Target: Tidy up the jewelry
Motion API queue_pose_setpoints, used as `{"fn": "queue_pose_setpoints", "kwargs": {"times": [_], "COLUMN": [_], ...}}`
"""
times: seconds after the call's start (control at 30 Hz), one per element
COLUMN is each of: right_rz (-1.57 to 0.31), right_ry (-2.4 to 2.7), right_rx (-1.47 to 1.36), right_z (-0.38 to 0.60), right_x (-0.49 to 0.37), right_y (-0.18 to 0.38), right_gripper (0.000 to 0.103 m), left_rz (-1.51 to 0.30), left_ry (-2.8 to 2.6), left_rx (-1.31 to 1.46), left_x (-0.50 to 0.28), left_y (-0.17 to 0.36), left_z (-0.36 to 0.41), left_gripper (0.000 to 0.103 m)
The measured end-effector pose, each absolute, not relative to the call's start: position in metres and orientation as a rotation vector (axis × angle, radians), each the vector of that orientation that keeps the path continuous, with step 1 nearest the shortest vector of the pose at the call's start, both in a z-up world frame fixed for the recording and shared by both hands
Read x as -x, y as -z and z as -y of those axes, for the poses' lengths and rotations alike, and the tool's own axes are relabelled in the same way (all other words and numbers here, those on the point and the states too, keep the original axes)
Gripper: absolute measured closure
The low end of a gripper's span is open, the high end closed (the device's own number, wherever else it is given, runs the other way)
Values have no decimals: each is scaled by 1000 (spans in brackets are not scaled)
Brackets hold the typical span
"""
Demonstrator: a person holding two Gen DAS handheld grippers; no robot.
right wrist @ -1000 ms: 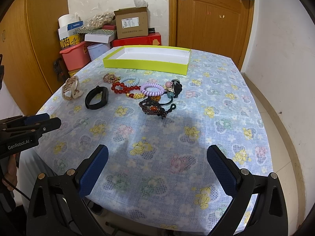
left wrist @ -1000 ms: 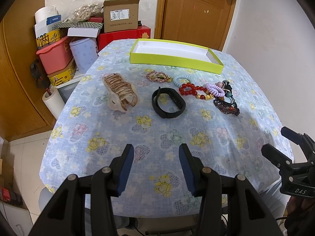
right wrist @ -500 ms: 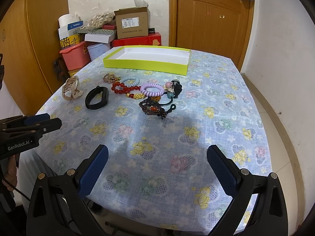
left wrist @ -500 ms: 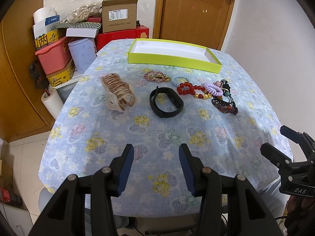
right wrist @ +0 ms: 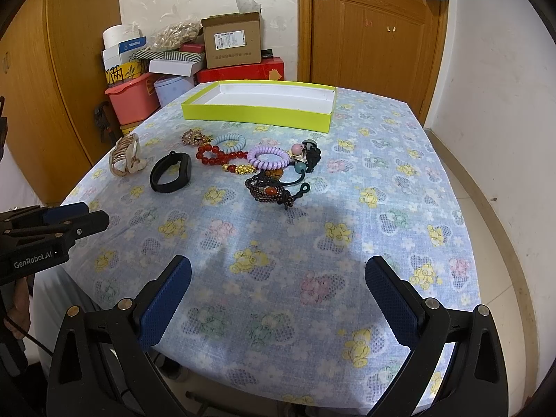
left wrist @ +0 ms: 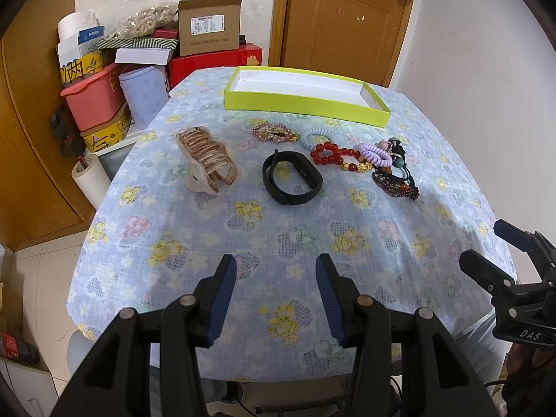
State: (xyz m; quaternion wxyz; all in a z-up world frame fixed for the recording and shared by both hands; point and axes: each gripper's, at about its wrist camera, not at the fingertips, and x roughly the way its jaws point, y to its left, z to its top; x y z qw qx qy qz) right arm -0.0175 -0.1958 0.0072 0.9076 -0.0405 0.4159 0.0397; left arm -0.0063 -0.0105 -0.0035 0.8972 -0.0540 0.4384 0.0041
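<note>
1. Left wrist view: the left gripper (left wrist: pixel 274 295) hangs over the near table edge, jaws parted and empty. Ahead lie the hair claw (left wrist: pixel 207 159), stiff and probably brittle, best pinched across its spine, and the black band (left wrist: pixel 292 178), light and rubbery, so nip one side of the loop. The tray (left wrist: pixel 305 104) beyond is empty.

2. Right wrist view: the right gripper (right wrist: pixel 278 299) gapes wide, holding nothing. The red beads (right wrist: pixel 219 156), purple coil (right wrist: pixel 268 157) and dark beads (right wrist: pixel 269 193) touch in a cluster; they look slippery and tangle-prone, so take one strand at an outer edge.
</note>
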Motion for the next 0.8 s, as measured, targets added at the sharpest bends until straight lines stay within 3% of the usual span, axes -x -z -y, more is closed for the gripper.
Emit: {"fn": "queue_pose_setpoints", "kwargs": {"times": [0.8], "right_rz": [-858], "right_ry": [-85], "right_rx": [85], "right_z": [195], "right_x": [14], "right_y": [-8], "right_gripper": [3], "left_rz": [-918], "left_ry": [-13], "left_rx": [124], "left_x": [-3], "left_y": [8], "left_z": [1], "left_gripper": [54]}}
